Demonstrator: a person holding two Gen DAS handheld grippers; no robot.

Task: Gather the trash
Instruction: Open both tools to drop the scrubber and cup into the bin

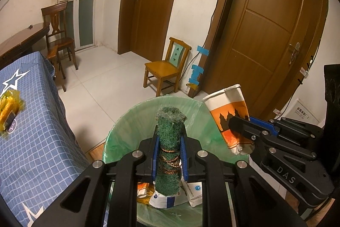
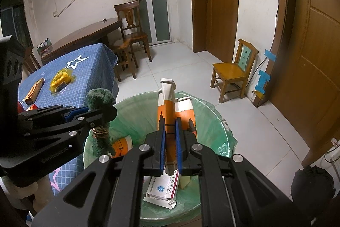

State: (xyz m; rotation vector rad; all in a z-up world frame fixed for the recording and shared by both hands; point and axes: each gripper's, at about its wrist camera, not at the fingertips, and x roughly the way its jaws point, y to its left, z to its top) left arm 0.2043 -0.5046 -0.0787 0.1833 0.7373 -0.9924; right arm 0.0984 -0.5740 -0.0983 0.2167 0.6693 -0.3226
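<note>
Desk (image 2: pixel 89 69), blue checked cloth with white stars: carries a yellow packet (image 2: pixel 60 78) and a box (image 2: pixel 34 88), the box seen only from the right wrist. Bin (image 1: pixel 136 120), green liner, beside the desk; holds white cartons with blue print, writing too small to read. Left gripper (image 1: pixel 169 154), clamped on a rolled green scourer (image 1: pixel 170 131) bound with cord, over the bin. Right gripper (image 2: pixel 170 142), arm marked "DAS", clamped on a flattened orange-and-white cup (image 2: pixel 166 107), also over the bin.
</note>
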